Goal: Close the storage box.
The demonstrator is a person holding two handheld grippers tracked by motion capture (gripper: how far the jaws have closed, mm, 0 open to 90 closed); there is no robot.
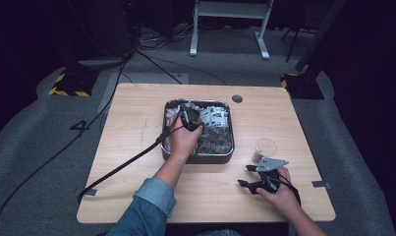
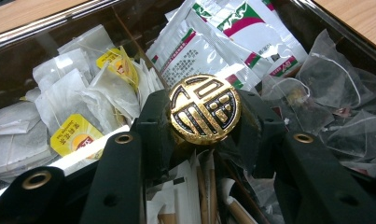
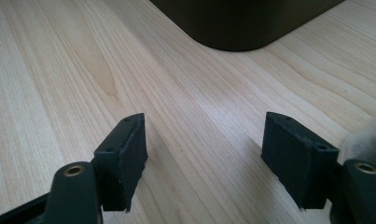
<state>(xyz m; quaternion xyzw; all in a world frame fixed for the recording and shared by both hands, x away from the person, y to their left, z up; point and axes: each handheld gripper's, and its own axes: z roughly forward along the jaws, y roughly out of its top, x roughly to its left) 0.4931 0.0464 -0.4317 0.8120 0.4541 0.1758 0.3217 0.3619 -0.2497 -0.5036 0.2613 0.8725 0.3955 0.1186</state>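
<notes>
A metal tray of tea bags and white printed sachets sits mid-table. My left gripper hangs over the tray's far left part. In the left gripper view its jaws are shut on a round black knob with a gold pattern; what the knob belongs to I cannot tell. My right gripper rests low near the table's front right, jaws pointing left. Its jaws stand open over bare wood with nothing between them.
A clear glass cup stands just beyond the right gripper, and its edge shows beside the right jaw. The tray's dark corner lies ahead of the right jaws. A black cable trails from the left gripper over the table's left front.
</notes>
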